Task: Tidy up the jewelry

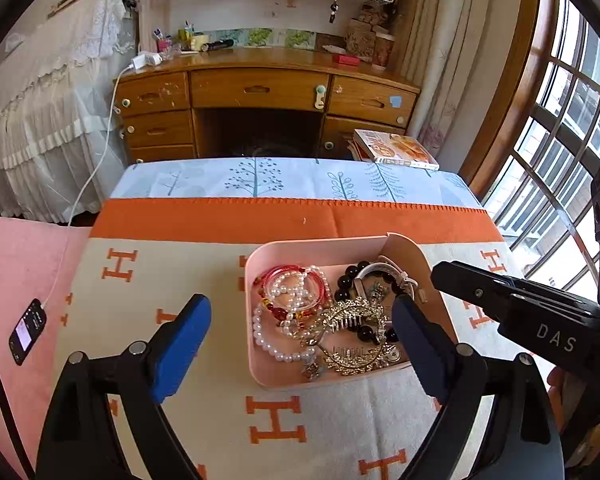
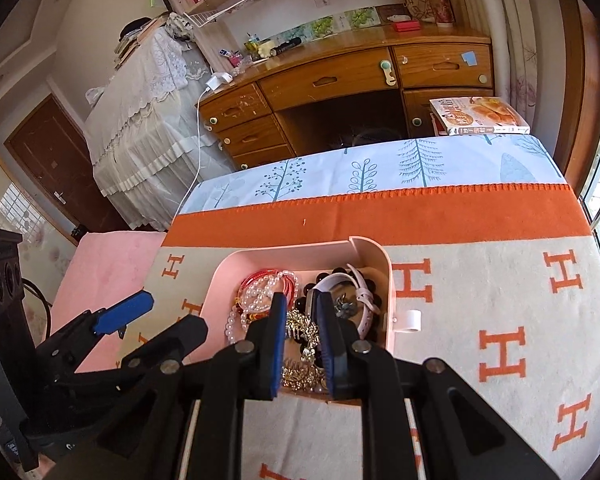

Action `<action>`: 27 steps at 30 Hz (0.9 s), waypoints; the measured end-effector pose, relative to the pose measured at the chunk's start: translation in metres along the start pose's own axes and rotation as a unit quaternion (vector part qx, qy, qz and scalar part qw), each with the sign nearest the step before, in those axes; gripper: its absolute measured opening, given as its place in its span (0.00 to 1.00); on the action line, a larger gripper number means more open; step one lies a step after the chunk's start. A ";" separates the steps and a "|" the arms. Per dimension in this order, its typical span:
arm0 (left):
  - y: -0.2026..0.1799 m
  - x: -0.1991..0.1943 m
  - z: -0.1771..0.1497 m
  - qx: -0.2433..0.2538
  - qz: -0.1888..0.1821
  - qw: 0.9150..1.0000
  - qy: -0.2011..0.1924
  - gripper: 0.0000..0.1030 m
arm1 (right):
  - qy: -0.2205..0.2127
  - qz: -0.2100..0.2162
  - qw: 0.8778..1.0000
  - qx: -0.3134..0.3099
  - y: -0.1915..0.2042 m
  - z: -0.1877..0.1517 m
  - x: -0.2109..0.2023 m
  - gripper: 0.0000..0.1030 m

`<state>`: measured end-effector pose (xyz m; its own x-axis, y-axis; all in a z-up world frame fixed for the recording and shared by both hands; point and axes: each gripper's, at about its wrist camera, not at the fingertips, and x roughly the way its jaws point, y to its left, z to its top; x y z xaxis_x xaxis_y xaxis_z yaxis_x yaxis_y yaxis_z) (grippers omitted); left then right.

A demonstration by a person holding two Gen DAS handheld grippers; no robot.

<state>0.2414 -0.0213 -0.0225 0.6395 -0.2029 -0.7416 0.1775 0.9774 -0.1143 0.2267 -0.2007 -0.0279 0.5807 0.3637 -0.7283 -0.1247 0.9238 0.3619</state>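
A pale pink plastic tray [image 1: 260, 280] with rounded corners and a raised curved flap at its far right corner is sitting on a cream woven blanket [image 1: 180, 264] patterned with orange H letters and edged by an orange band. Lying tangled inside the tray are a strand of round white pearl beads [image 1: 268, 340], thin red cord bracelets [image 1: 288, 272], glossy black bead bracelets [image 1: 346, 284], gold-toned filigree hair combs [image 1: 348, 312] with fine teeth, and a watch with a pale strap [image 2: 364, 292].

The left gripper [image 1: 300, 344] is hovering low over the near left part of the tray, its blue-padded fingers [image 1: 184, 340] standing wide apart and holding nothing; one finger is outside the tray's left wall, the other over the jewelry at the right.

The right gripper [image 2: 300, 332] is reaching down into the tray over the gold combs and black beads, its blue pads [image 2: 278, 340] drawn narrowly together with a small gap remaining; whether anything is pinched between them cannot be told.

A phone [image 1: 27, 330] on a white cable is lying on pink fabric at the far left.
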 end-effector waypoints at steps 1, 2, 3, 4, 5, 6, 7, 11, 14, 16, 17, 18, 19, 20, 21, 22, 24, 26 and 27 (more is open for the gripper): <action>-0.001 -0.006 -0.002 0.003 0.010 1.000 -0.005 0.90 | -0.003 -0.002 1.000 -0.002 0.001 -0.002 -0.004 0.15; -0.001 -0.011 -0.003 0.006 0.018 1.000 -0.007 0.90 | -0.006 -0.005 1.000 -0.004 0.003 -0.004 -0.008 0.15; -0.001 -0.017 -0.005 0.008 0.025 1.000 -0.008 0.90 | -0.007 -0.005 1.000 -0.005 0.004 -0.006 -0.012 0.16; -0.002 -0.021 -0.007 0.008 0.033 0.999 -0.006 0.93 | -0.009 -0.006 1.000 -0.006 0.005 -0.009 -0.016 0.17; -0.002 -0.026 -0.009 0.006 0.042 0.999 0.000 0.95 | -0.011 -0.009 1.000 -0.007 0.007 -0.013 -0.020 0.21; -0.002 -0.030 -0.012 0.005 0.050 0.999 0.004 0.99 | -0.014 -0.012 1.000 -0.007 0.008 -0.016 -0.025 0.22; -0.003 -0.035 -0.016 0.006 0.052 0.999 0.005 0.99 | -0.017 -0.014 1.000 -0.008 0.009 -0.019 -0.030 0.24; -0.008 -0.058 -0.038 0.022 0.047 0.999 -0.004 0.99 | -0.026 -0.021 0.999 -0.008 0.012 -0.038 -0.051 0.24; -0.013 -0.075 -0.059 0.025 0.040 0.999 -0.002 0.99 | -0.028 -0.026 0.999 -0.003 0.011 -0.056 -0.064 0.25; -0.016 -0.082 -0.074 0.023 0.031 0.999 0.010 0.99 | -0.030 -0.029 0.999 0.000 0.010 -0.069 -0.072 0.30; -0.017 -0.086 -0.082 0.023 0.027 0.999 0.015 0.99 | -0.030 -0.032 0.999 0.001 0.009 -0.076 -0.075 0.35; -0.019 -0.089 -0.090 0.024 0.023 0.999 0.018 0.99 | -0.031 -0.036 0.999 0.002 0.009 -0.084 -0.079 0.37; -0.020 -0.093 -0.098 0.024 0.022 0.999 0.018 0.99 | -0.032 -0.039 0.999 0.004 0.009 -0.091 -0.082 0.39; -0.022 -0.097 -0.105 0.025 0.026 0.999 0.016 0.99 | -0.031 -0.041 0.999 0.007 0.008 -0.098 -0.084 0.40; -0.023 -0.101 -0.112 0.026 0.030 0.999 0.012 0.99 | -0.028 -0.042 0.999 0.010 0.008 -0.105 -0.087 0.40; -0.024 -0.106 -0.119 0.027 0.034 0.999 0.007 0.99 | -0.027 -0.045 0.999 0.014 0.007 -0.112 -0.090 0.42; -0.024 -0.114 -0.132 0.023 0.039 0.999 0.003 0.99 | -0.021 -0.056 0.998 0.026 0.006 -0.127 -0.095 0.45; -0.024 -0.123 -0.144 0.018 0.041 0.999 0.002 0.99 | -0.015 -0.062 0.997 0.034 0.006 -0.141 -0.102 0.50; -0.024 -0.126 -0.149 0.016 0.042 0.999 0.006 0.99 | -0.012 -0.065 0.997 0.036 0.006 -0.147 -0.105 0.51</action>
<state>0.0449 -0.0102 -0.0246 0.6442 -0.1197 -0.7555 0.1476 0.9886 -0.0308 0.0468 -0.2154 -0.0351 0.6075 0.2374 -0.7580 0.0105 0.9518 0.3065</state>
